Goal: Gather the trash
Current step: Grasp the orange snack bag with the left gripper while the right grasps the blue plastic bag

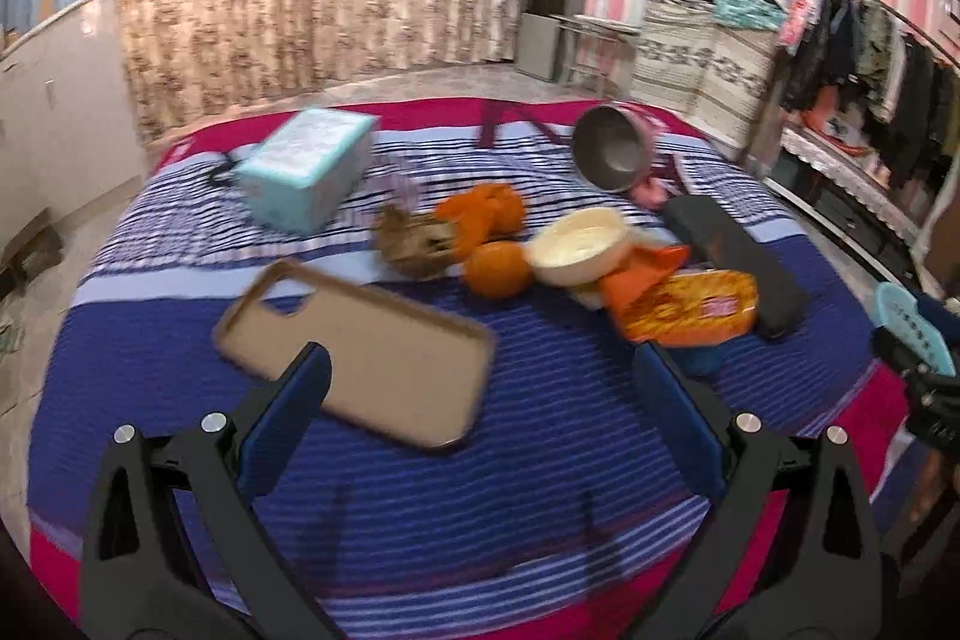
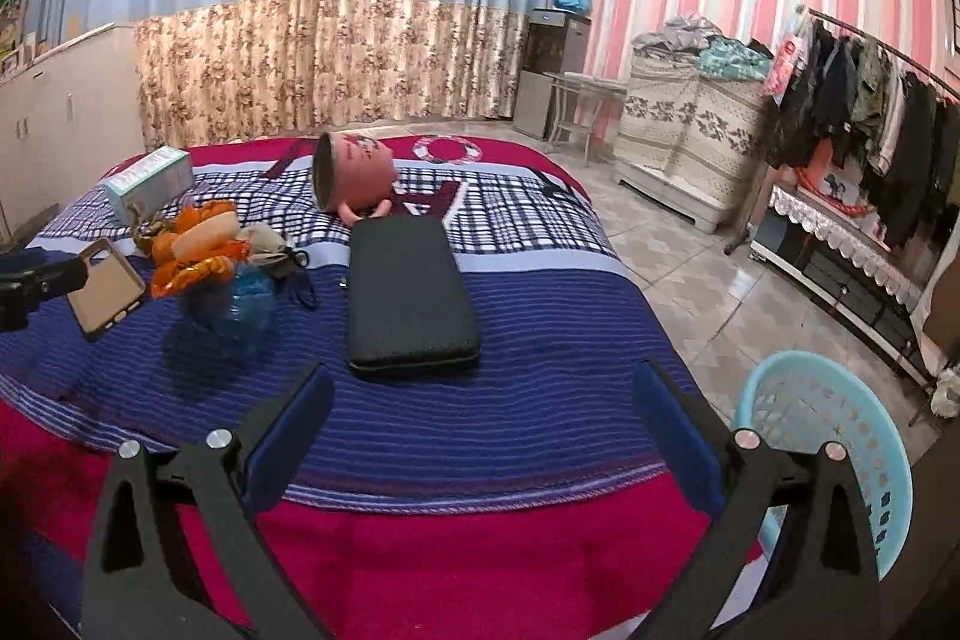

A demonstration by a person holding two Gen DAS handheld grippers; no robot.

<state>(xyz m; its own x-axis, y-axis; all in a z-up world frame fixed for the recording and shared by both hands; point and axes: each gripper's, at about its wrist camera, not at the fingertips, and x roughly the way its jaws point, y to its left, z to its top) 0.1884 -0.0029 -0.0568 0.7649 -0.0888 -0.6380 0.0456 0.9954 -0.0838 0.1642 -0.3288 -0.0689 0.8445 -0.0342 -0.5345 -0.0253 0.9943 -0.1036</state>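
I have both tools over the bed, each with its jaws spread wide and nothing between the pads. The left tool faces the cluster of items; the right tool sits near the foot edge, with the light-blue basket on the floor just beside the bed to its right.

Trash, as I judge it: the orange snack wrapper, the orange peel and the brown dried husk. They lie mid-bed, touching a whole orange and a cream bowl.

Not trash, by my reading: the tan phone case, the black case, the teal box and the tipped pink cup.

Procedure for the step in hand:
1. Select the wrapper first; it is nearest the left tool and lies on top.
2. Approach low and level, pads either side of a raised fold, clear of the bowl rim.
3. Close fully; thin film will likely slip from a partial grip.
4. Lift straight up so the orange does not roll.
5. Carry to the basket and release over its opening.

The left view is motion-blurred; I would settle before closing.
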